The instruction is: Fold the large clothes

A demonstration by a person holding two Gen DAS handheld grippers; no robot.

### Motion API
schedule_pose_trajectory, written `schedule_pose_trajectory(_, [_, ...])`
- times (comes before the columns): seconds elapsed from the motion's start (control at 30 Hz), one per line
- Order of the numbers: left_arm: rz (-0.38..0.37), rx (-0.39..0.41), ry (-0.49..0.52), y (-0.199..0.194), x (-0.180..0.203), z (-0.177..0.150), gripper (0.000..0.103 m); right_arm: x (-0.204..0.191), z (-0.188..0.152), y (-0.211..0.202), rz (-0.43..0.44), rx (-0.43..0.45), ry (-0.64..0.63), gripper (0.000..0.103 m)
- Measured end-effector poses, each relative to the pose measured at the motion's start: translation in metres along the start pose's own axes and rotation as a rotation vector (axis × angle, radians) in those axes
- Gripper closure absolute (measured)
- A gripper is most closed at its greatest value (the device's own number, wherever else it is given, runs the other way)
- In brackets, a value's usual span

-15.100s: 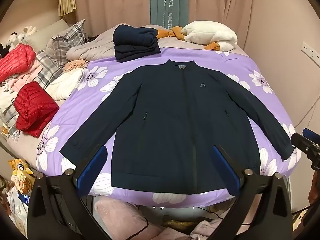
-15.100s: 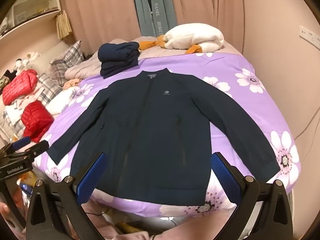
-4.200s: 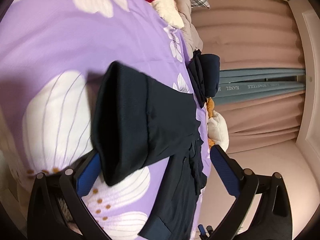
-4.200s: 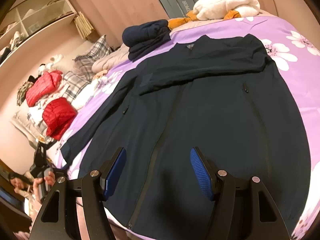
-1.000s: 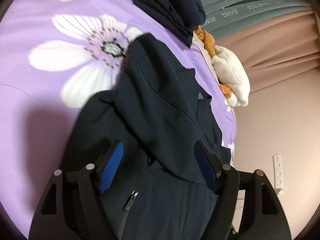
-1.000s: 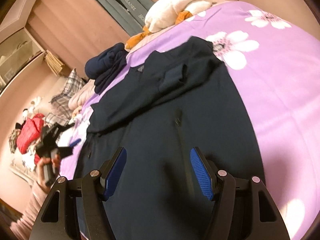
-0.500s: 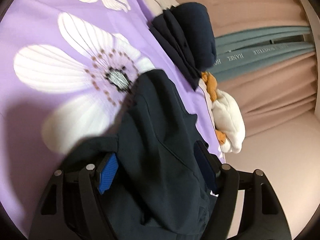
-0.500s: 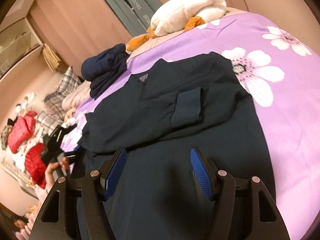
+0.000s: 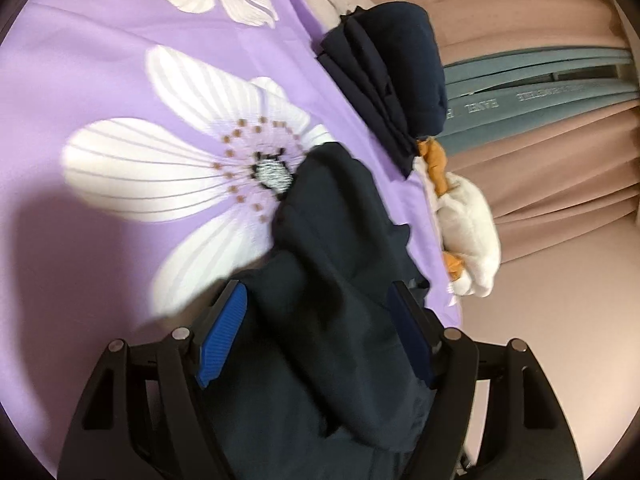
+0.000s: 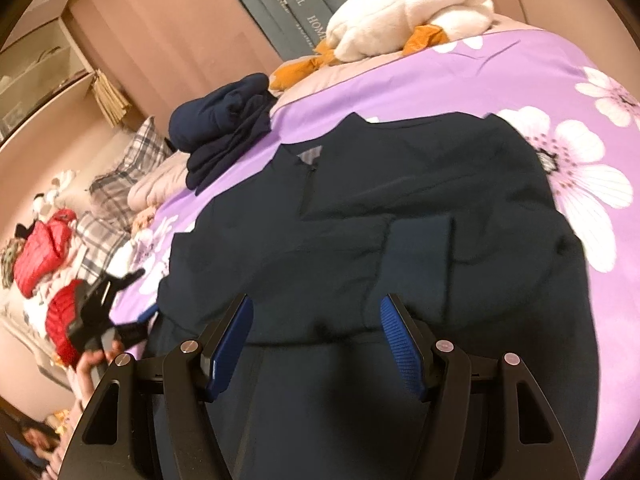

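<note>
A dark navy jacket (image 10: 400,248) lies on the purple flowered bed cover (image 10: 500,64), both sleeves folded across its chest, one cuff (image 10: 424,256) on top. My right gripper (image 10: 316,332) is open and empty, hovering over the jacket's lower half. My left gripper (image 9: 316,340) is open at the jacket's left shoulder; bunched navy fabric (image 9: 332,264) lies between its blue pads (image 9: 222,340), and the jaws stand apart. In the right wrist view the left gripper (image 10: 100,308) shows at the jacket's left edge, in a hand.
A stack of folded navy clothes (image 10: 224,128) and a white plush duck (image 10: 404,12) lie at the head of the bed. Red down jackets (image 10: 44,248) and plaid pillows (image 10: 124,176) sit to the left. Curtains (image 9: 540,92) hang behind.
My left gripper has slid along the jacket's left side toward the shoulder, fabric staying between its open pads. My right gripper has moved closer over the jacket and tilted.
</note>
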State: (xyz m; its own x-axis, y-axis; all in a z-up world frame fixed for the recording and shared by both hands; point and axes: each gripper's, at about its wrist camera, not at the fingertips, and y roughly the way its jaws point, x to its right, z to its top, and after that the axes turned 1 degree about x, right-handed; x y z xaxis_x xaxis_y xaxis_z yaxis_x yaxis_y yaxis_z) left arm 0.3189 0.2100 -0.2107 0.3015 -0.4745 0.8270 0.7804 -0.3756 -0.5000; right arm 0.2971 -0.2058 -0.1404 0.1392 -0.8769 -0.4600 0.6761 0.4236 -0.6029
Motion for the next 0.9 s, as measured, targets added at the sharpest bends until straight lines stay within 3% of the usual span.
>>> schedule_pose_trajectory(0.1, [0.051,0.032,0.046,-0.018,0.000,0.005,0.030,-0.004,0.014,0.012,-0.030,0.009,-0.032,0.037])
schedule_pose_trajectory(0.2, [0.117,0.041,0.180,-0.021,0.021,0.013,0.030,-0.005,0.026,0.028,-0.091,-0.005,-0.065,0.037])
schedule_pose_trajectory(0.37, [0.126,-0.069,0.393,0.024,0.072,0.009,0.032,-0.015,0.029,0.049,-0.161,-0.018,-0.154,0.042])
schedule_pose_trajectory(0.47, [0.127,-0.110,0.501,0.052,0.093,-0.003,0.044,-0.022,0.028,0.054,-0.190,-0.023,-0.225,0.042])
schedule_pose_trajectory(0.53, [0.178,-0.123,0.581,0.069,0.099,-0.014,0.052,-0.025,0.029,0.059,-0.216,-0.026,-0.281,0.042])
schedule_pose_trajectory(0.7, [0.340,-0.138,0.655,0.103,0.080,-0.026,0.055,-0.020,0.026,0.072,-0.331,-0.047,-0.420,0.042])
schedule_pose_trajectory(0.9, [0.366,-0.130,0.715,0.106,0.069,-0.022,0.058,0.012,0.021,0.076,-0.394,-0.075,-0.418,0.042])
